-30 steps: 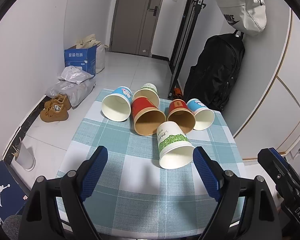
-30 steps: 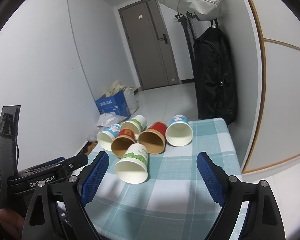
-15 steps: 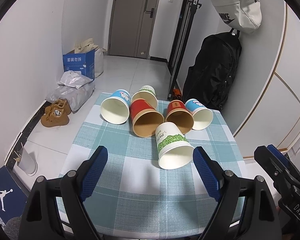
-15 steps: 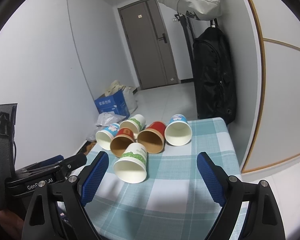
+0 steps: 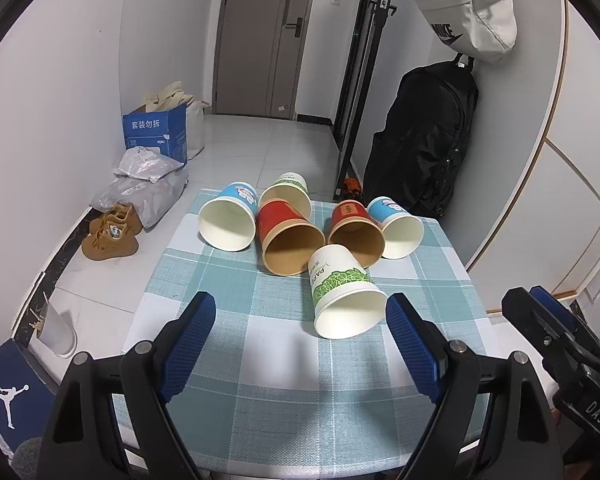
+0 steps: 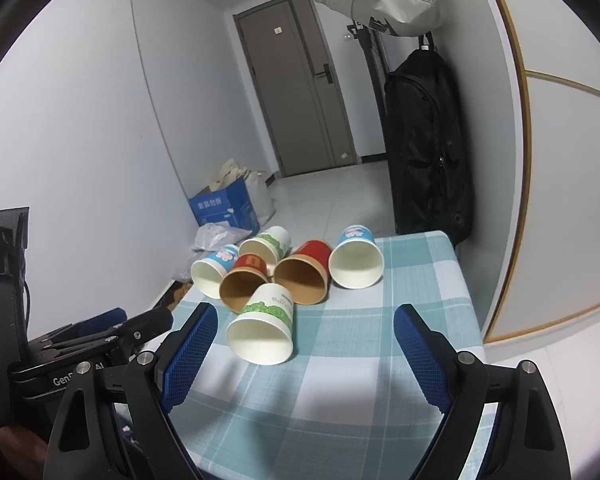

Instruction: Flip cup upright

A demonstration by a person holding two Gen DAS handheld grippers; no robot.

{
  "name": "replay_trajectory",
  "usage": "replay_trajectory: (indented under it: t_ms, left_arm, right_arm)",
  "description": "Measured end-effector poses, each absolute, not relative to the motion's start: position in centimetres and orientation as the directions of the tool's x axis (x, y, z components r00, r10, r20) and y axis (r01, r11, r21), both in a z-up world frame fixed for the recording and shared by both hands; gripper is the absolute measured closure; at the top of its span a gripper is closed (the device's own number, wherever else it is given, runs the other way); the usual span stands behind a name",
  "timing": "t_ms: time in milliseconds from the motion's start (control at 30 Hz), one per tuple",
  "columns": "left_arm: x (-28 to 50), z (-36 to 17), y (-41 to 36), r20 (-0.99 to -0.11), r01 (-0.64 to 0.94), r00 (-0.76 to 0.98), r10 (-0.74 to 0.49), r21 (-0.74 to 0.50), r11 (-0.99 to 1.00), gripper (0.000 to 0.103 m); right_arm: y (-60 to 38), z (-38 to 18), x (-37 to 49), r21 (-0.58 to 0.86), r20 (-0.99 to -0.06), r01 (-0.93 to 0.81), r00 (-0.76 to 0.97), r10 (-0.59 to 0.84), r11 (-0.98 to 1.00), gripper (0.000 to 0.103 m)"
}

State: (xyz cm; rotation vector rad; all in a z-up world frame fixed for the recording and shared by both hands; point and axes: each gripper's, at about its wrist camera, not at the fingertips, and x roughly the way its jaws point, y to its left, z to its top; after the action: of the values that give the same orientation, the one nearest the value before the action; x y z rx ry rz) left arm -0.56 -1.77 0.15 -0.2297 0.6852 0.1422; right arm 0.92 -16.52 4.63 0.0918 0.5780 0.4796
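Note:
Several paper cups lie on their sides on a teal checked tablecloth (image 5: 284, 364), mouths toward me. Nearest is a white cup with green leaves (image 5: 342, 292), also in the right wrist view (image 6: 264, 328). Behind it lie two red cups (image 5: 286, 240) (image 5: 356, 228), two blue-and-white cups (image 5: 230, 220) (image 5: 396, 224) and another green-leaf cup (image 5: 288, 190). My left gripper (image 5: 300, 344) is open and empty, just short of the nearest cup. My right gripper (image 6: 306, 350) is open and empty, with the nearest cup just ahead of its left finger.
The table (image 6: 432, 276) is small, with floor beyond its edges. A black backpack (image 5: 424, 140) hangs at the right wall. Brown shoes (image 5: 110, 234), plastic bags and a blue box (image 5: 156, 132) sit on the floor at left. The other gripper shows at each view's edge (image 5: 560, 344) (image 6: 84, 336).
Both grippers have drawn back and risen slightly, so the cups sit a little farther off and higher in both views. The cups have not moved. Both stay open.

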Motion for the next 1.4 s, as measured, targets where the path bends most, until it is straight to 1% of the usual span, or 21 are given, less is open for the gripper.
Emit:
replay_trajectory:
  t_ms: [567,767,900,1067,1267,1400]
  left_arm:
    - [-0.2,0.1,-1.4,-0.647,-0.201,0.761,0.035,-0.184,0.962,0.019]
    - [0.1,-0.1,-1.2,-0.658,-0.193,0.753,0.011,-0.204,0.960,0.019]
    - [0.4,-0.5,-0.7,-0.668,-0.181,0.744,-0.023,-0.234,0.955,0.019]
    - [1.6,-1.1,-0.1,-0.705,-0.164,0.705,-0.074,-0.264,0.950,0.019]
    - [5.0,-2.4,0.0,-0.754,-0.129,0.632,-0.180,-0.331,0.935,0.019]
    - [8.0,-3.4,-0.3,-0.775,-0.121,0.572,-0.270,-0.405,0.906,0.019]
  right_arm:
    - [-16.4,4.0,1.6,0.227,-0.527,-0.395,0.719,0.453,0.890,0.012]
    - [-16.4,4.0,1.9,0.241,-0.529,-0.397,0.712,0.463,0.886,0.012]
    - [-16.6,3.9,2.3,0.253,-0.532,-0.390,0.709,0.464,0.886,0.012]
    - [-17.4,3.3,4.0,0.301,-0.540,-0.345,0.707,0.458,0.889,0.012]
    - [-17.7,3.2,5.9,0.321,-0.543,-0.329,0.704,0.457,0.888,0.012]
    - [-17.7,3.2,6.7,0.302,-0.552,-0.333,0.703,0.448,0.893,0.012]
